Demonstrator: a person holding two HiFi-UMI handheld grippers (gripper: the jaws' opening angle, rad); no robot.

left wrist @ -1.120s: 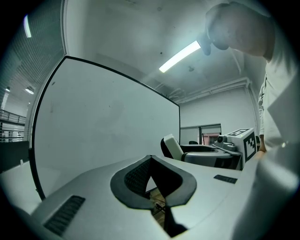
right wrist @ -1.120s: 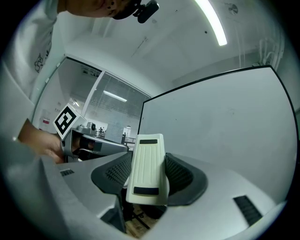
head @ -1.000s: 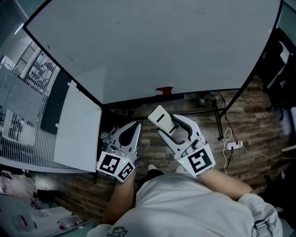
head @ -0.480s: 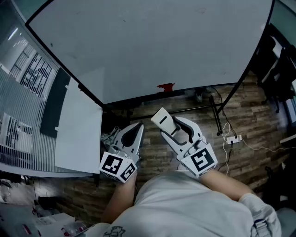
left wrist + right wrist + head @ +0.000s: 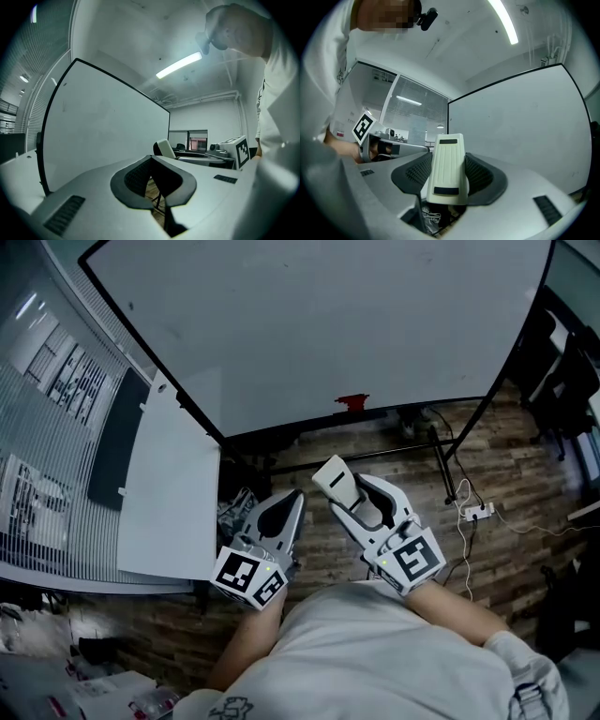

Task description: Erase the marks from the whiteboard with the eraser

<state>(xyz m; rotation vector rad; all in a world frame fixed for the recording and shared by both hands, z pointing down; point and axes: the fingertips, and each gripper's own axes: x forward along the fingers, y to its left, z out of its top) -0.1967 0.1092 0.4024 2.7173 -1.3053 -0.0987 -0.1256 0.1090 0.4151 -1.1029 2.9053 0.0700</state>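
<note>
The whiteboard (image 5: 319,324) fills the upper part of the head view and looks blank white; it also shows in the left gripper view as a whiteboard (image 5: 103,136) and in the right gripper view as a whiteboard (image 5: 520,126). A cream eraser (image 5: 335,482) with black strips stands up between the jaws of my right gripper (image 5: 349,495), which is shut on it; the eraser (image 5: 447,168) points up. My left gripper (image 5: 289,502) is shut with nothing in it, below the board's lower edge. Both grippers hang apart from the board.
A small red object (image 5: 352,402) sits on the board's bottom rail. A second white panel (image 5: 173,493) leans at the left. Cables and a power strip (image 5: 476,512) lie on the wooden floor by the board's stand legs (image 5: 441,465). A dark chair (image 5: 567,381) stands at the right.
The view has shifted, so the board and red object sit further right and lower. Both grippers stay close to the body; the right still holds the eraser.
</note>
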